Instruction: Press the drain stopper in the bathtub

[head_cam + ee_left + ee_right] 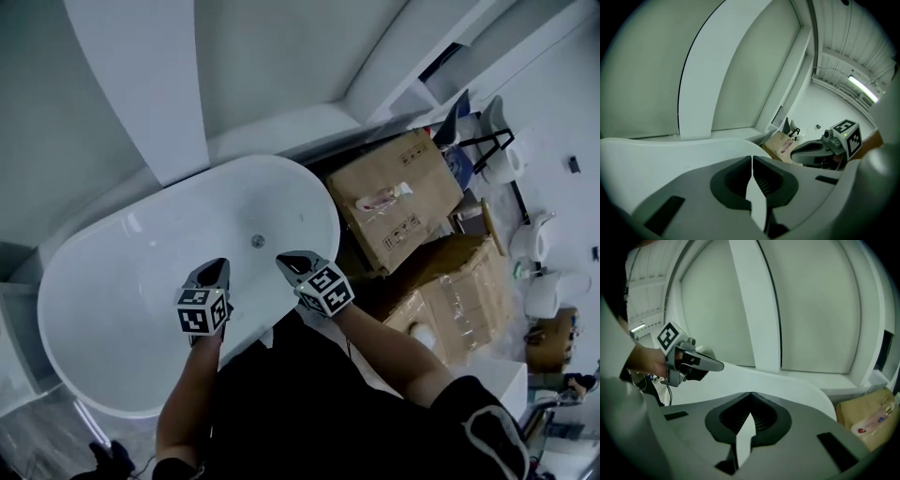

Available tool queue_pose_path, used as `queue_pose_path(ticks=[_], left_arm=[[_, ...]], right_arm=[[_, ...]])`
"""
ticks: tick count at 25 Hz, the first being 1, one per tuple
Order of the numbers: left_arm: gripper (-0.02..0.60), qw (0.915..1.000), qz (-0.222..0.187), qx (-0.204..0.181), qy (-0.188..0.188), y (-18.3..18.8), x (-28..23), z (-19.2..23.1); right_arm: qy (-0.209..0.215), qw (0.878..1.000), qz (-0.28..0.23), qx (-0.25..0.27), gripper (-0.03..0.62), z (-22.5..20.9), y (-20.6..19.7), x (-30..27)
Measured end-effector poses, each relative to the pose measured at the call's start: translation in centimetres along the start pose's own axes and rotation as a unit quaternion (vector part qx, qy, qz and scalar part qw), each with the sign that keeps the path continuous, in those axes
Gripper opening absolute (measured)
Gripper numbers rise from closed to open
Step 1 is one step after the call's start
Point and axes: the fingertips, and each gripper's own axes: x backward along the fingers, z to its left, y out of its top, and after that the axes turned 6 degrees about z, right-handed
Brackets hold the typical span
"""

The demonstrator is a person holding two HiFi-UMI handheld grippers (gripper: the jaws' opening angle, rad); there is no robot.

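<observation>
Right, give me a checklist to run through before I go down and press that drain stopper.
1. Drain stopper in sight on the bathtub floor: ok.
2. Left gripper jaws together with nothing between them: ok.
3. Right gripper jaws together with nothing between them: ok.
4. Tub floor around the stopper free of other things: ok.
5. A gripper tip touching the stopper: not ok; both hover above the tub near its front rim, apart from the stopper.
6. Stopper raised or already pressed down: cannot tell; it is too small in the head view and does not show in either gripper view.
</observation>
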Motion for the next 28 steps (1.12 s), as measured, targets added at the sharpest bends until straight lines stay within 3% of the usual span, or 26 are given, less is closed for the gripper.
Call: queue_pose_path(ticks=[6, 14, 18, 23, 28], left_arm=[[0.025, 0.9983, -0.039, -0.039, -0.017, 1.2, 4.7, -2.6], [0.025, 0.9928, -0.076, -0.089, -0.026, 4.0, 8.5, -7.0], [0.025, 0.9904, -0.079, -0.110, -0.028, 5.7, 8.4, -10.1], [0.025, 0.9875, -0.090, -0.128, -0.022, 9.0, 5.6, -15.2], [0.025, 0.9834, -0.128, -0.129, -0.013, 13.3, 4.3, -20.5]], right_arm=[[-0.051, 0.995, -0.082, -0.027, 0.012, 2.4, 3.8, 7.9], [-0.045, 0.985, -0.164, -0.037, 0.012, 3.9, 6.3, 12.8], [-0.043, 0.976, -0.211, -0.045, 0.012, 2.2, 7.4, 16.3], [-0.036, 0.956, -0.275, -0.096, 0.012, -2.5, 6.9, 23.0], [-0.040, 0.943, -0.319, -0.084, 0.012, -6.7, 5.9, 29.3]])
